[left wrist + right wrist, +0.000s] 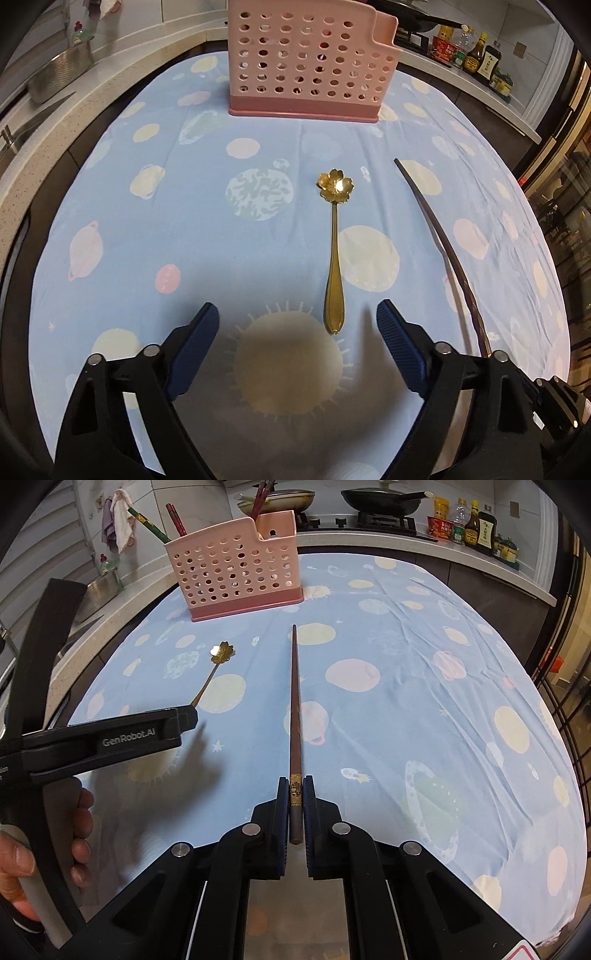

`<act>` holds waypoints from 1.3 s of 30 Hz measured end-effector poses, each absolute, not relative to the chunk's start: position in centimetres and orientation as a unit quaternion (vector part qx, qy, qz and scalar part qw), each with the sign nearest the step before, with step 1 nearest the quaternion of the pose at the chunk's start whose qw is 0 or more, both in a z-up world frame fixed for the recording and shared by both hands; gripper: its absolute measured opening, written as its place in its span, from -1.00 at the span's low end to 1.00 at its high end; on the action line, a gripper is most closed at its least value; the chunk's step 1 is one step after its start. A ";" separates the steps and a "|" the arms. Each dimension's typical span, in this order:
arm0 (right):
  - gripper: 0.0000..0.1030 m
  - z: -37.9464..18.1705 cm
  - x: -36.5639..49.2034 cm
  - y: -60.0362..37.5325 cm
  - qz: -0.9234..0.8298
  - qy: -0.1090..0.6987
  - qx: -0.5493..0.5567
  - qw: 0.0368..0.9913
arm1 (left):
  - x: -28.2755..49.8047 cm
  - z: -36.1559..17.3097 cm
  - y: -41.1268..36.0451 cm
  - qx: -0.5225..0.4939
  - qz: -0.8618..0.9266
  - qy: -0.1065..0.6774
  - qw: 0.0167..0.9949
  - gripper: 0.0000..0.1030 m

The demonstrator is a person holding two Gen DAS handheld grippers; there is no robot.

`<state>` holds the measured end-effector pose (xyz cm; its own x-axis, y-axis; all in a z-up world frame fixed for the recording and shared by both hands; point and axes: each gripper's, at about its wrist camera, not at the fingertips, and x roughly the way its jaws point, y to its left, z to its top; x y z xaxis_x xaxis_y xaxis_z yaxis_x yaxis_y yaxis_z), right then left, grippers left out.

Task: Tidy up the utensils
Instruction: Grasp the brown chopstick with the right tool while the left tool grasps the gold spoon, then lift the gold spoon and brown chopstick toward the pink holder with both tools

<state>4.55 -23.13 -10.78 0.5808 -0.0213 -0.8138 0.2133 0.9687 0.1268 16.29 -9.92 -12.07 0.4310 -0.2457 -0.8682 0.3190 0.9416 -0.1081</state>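
The right gripper (295, 786) was closed on the thick end of a dark chopstick (294, 701), whose tip pointed across the planet-print tablecloth (406, 709) toward the pink perforated holder (236, 568) at the far edge. The left gripper (297, 314) hung wide open and empty just behind the handle of a gold flower-bowled spoon (334, 258) lying flat on the cloth. The pickup stage appeared under way; next, the chopstick likely needed lifting, tipping upright and lowering into the holder, where other chopsticks already stood.

Table w/ blue planet-print cloth (258, 122): pink holder (310, 62) at back, gold spoon (334, 254) mid, chopstick (294, 701) alongside.
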 end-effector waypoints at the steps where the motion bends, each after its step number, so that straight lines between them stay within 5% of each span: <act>1: -0.87 -10.8 4.6 -23.2 -0.066 0.453 0.107 0.883 | 16.3 -12.2 -10.0 0.038 -0.164 0.504 0.847 0.47; 3: -0.87 -10.8 4.7 -23.2 -0.066 0.453 0.107 0.883 | 16.2 -12.0 -10.1 0.039 -0.168 0.499 0.849 0.36; 8: -0.87 -10.8 4.7 -23.1 -0.064 0.453 0.108 0.883 | 15.8 -11.7 -9.8 0.035 -0.187 0.496 0.847 -0.44; 11: -0.87 -10.6 4.4 -22.9 -0.062 0.452 0.105 0.884 | 15.4 -11.7 -9.4 0.032 -0.197 0.498 0.844 -0.75; 14: -0.87 -10.3 4.0 -22.6 -0.061 0.450 0.103 0.885 | 14.8 -11.7 -8.8 0.023 -0.202 0.501 0.841 -0.86; 22: -0.87 -10.0 2.9 -22.0 -0.056 0.447 0.101 0.887 | 13.5 -11.0 -7.1 0.009 -0.206 0.500 0.841 -0.88; 24: -0.87 -9.9 2.9 -22.1 -0.056 0.447 0.106 0.887 | 13.8 -10.9 -7.2 0.010 -0.204 0.499 0.842 -0.79; 28: -0.87 -9.8 3.0 -22.2 -0.057 0.445 0.106 0.887 | 15.1 -10.9 -8.2 0.008 -0.208 0.493 0.845 -0.22; 33: -0.87 -9.7 3.3 -22.6 -0.059 0.445 0.108 0.887 | 16.5 -11.8 -9.5 0.013 -0.209 0.494 0.844 -0.31; 35: -0.87 -9.8 3.4 -22.7 -0.060 0.445 0.109 0.887 | 16.5 -11.9 -9.7 0.013 -0.216 0.495 0.842 -0.78; 39: -0.87 -9.9 3.5 -22.6 -0.059 0.446 0.110 0.886 | 15.9 -12.0 -9.4 0.013 -0.225 0.494 0.840 -0.82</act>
<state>3.54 -22.61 -9.90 0.5951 -0.0062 -0.8036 0.2024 0.9689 0.1424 15.88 -9.39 -11.98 0.4113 -0.3650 -0.8352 0.3898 0.8987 -0.2008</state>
